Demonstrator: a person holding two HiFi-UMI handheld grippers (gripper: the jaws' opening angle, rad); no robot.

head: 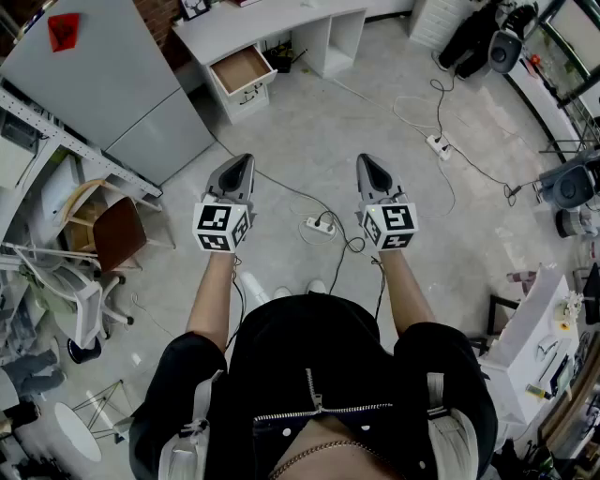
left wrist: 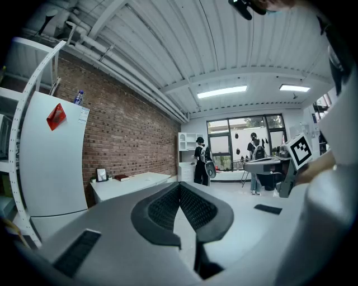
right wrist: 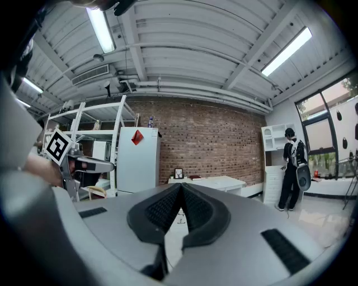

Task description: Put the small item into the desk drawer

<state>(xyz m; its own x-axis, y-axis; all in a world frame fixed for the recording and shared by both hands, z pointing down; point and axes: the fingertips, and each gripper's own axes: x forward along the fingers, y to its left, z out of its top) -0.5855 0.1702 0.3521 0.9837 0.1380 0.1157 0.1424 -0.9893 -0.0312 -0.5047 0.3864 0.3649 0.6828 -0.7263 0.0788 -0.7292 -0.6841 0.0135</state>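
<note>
At far left, a grey fridge [head: 103, 84] with a red tag; nearer, a brown chair [head: 117, 232] among clutter. Right of the fridge, against the far wall, a white worktop [head: 272, 19] with its drawer [head: 241, 70] pulled out toward the near side, wooden bottom bare as far as can be made out. Near centre, left hand-held gripper [head: 242, 161] held out over the floor [head: 309, 131], closed tight, nothing between the pads [left wrist: 162, 209]. Just right of it, down on the floor, a white power strip [head: 321, 225] with trailing cables. Then the right hand-held gripper [head: 367, 161], alongside and pointing the same way, likewise closed and empty. At near right, a second worktop [head: 530, 323] carrying bits too small to tell. No sign of the small item in any view: not in either grip, not picked out on the floor or the worktops. Drawer far ahead and to the left of both tips, well apart from them, long side along the worktop front, travel toward the near side. Left hand-held gripper a little the nearer to it. By the look of things, task barely begun: item to be found and gripped first, then carried far left to the open drawer.
</note>
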